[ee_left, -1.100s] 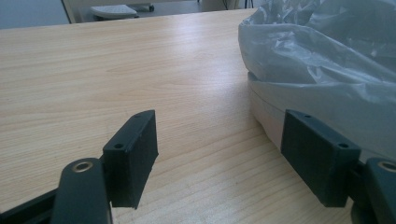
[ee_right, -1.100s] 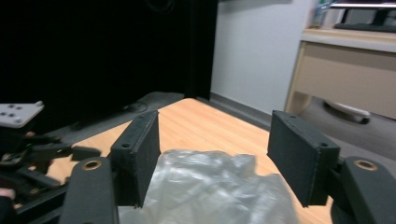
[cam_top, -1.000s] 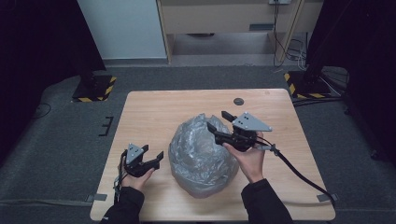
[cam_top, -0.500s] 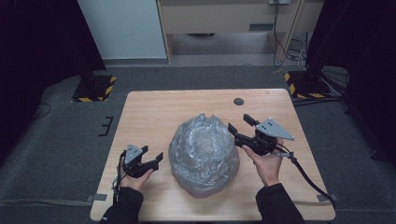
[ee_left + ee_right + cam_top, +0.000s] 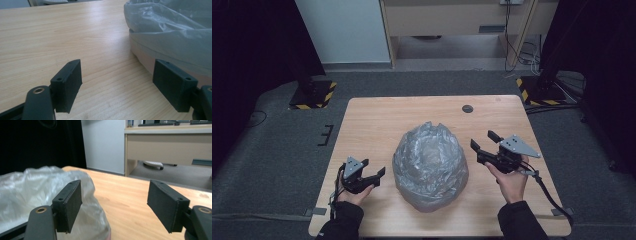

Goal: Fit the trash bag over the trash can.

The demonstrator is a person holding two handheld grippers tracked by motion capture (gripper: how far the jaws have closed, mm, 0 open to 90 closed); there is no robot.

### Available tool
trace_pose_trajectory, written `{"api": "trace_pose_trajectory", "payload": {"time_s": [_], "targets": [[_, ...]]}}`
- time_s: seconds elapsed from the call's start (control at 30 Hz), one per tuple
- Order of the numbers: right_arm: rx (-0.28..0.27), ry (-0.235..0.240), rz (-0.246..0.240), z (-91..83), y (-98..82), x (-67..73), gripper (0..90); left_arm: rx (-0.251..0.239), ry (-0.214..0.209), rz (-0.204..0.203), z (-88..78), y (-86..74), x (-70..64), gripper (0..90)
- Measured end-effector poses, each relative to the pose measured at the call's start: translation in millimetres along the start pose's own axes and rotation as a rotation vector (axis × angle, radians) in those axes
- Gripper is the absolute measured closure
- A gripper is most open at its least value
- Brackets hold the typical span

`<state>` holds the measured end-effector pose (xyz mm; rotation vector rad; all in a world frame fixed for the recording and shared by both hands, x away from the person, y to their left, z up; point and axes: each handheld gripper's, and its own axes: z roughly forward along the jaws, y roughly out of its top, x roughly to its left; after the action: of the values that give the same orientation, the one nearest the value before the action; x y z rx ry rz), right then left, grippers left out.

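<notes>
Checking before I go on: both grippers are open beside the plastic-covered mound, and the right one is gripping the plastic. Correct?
Not quite. The right gripper grips nothing: the high view shows it apart from the plastic-covered mound, and the right gripper view shows bare table between its open jaws. The left gripper is open beside the mound, as you said.

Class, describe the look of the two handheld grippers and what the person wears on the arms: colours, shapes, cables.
Both the left gripper and the right gripper are black, each with two flat rectangular jaw blocks with small screw holes. Each carries a grey three-cornered plate on top. A black cable trails from each. The person's sleeves are dark.
</notes>
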<state>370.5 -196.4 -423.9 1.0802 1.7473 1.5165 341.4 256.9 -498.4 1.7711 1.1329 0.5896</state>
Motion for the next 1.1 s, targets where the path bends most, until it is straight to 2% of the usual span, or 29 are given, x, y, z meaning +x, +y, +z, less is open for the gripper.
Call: {"api": "trace_pose_trajectory", "payload": {"time_s": [0.23, 0.37, 0.43, 0.57, 0.63, 0.73, 0.9, 1.1], "targets": [[0.057, -0.002, 0.005, -7.3, -22.9, -10.0, 26.1, 0.012, -0.009, -0.021, -9.4, -5.5, 5.9, 20.5], [0.079, -0.001, 0.027, -10.6, -32.4, -16.8, 24.6, 0.032, -0.014, -0.019, -15.4, -8.6, 9.7, 19.2], [0.118, 0.009, 0.019, -11.3, -38.8, -20.1, 22.5, 0.047, -0.017, -0.015, -17.7, -10.4, 11.8, 18.4], [0.202, -0.010, -0.020, -12.2, -51.7, -26.1, 22.5, 0.083, -0.013, -0.005, -19.8, -13.9, 15.1, 17.9], [0.213, -0.017, -0.025, -12.6, -53.7, -28.4, 22.3, 0.102, -0.015, -0.005, -20.7, -16.3, 17.3, 17.7], [0.235, -0.024, -0.003, -14.8, -57.4, -35.6, 21.2, 0.132, -0.011, -0.005, -21.4, -19.5, 20.2, 17.4], [0.300, -0.082, 0.013, -19.9, -67.9, -55.2, 19.8, 0.174, 0.001, 0.004, -21.1, -23.7, 25.6, 16.2], [0.343, -0.140, 0.053, -25.8, -82.4, -78.7, 17.6, 0.229, 0.019, -0.011, -21.6, -30.5, 34.8, 15.2]]}}
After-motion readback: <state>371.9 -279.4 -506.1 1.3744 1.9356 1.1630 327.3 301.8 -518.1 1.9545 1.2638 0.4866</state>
